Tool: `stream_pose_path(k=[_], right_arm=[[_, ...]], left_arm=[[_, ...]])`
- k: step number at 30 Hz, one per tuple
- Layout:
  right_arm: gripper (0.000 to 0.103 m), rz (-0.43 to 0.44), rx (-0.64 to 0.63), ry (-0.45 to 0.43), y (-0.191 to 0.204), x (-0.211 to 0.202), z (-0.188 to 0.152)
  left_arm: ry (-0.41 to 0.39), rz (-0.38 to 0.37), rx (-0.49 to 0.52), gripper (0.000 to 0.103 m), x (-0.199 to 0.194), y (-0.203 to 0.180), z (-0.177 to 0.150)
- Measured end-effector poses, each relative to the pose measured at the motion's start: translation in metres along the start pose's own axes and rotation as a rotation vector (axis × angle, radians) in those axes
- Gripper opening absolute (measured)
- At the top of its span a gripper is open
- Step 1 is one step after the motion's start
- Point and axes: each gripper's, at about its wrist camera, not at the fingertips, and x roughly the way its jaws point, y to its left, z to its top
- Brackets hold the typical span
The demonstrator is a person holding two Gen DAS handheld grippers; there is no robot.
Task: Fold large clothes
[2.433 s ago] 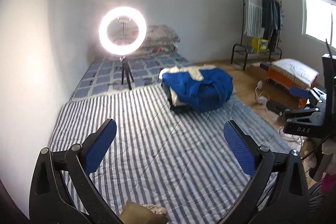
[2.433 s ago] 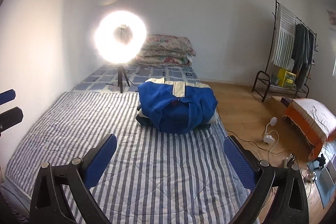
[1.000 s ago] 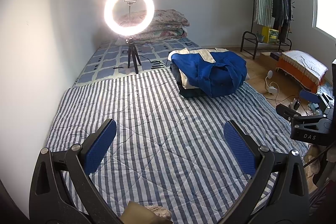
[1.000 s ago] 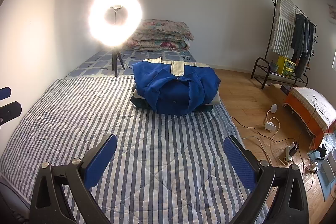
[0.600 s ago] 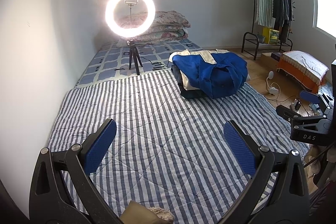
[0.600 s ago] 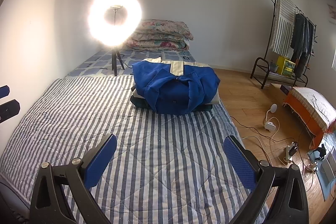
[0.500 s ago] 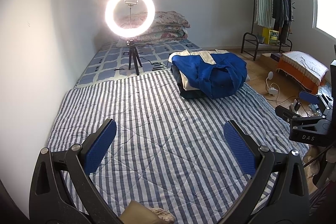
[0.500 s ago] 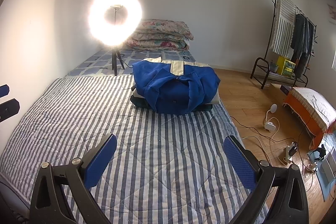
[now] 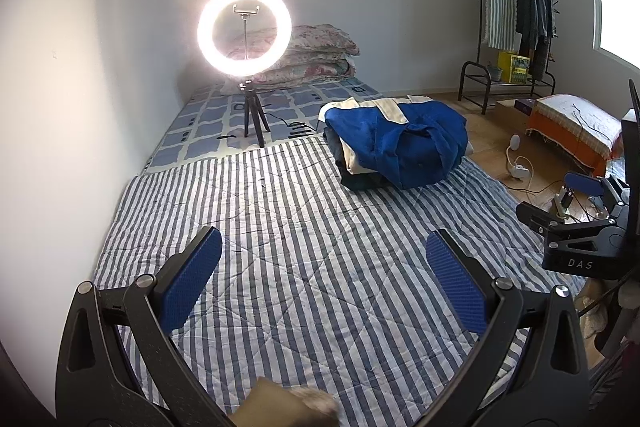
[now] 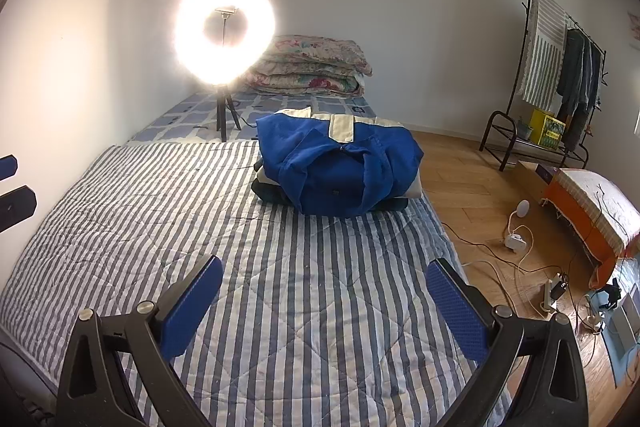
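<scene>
Above the striped quilt (image 10: 280, 307), we hold left gripper (image 9: 324, 283) and right gripper (image 10: 325, 303) spread and empty; blue garment (image 10: 340, 167) sits bundled atop a pile ahead, apparently awaiting pickup.

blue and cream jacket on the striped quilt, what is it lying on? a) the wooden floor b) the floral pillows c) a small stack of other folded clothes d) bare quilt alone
c: the blue and cream jacket lies on top of a pale folded garment and a dark one, stacked on the striped quilt, apart from both open grippers.
</scene>
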Motion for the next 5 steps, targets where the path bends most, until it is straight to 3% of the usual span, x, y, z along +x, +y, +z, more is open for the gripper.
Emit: stream_pose_path(k=[5], right_arm=[[0.103,0.007,0.003,0.008,-0.0001,0.0014,-0.0003]], left_arm=[[-0.018,0.032,-0.007,0.103,0.0018,0.0022,-0.0034]])
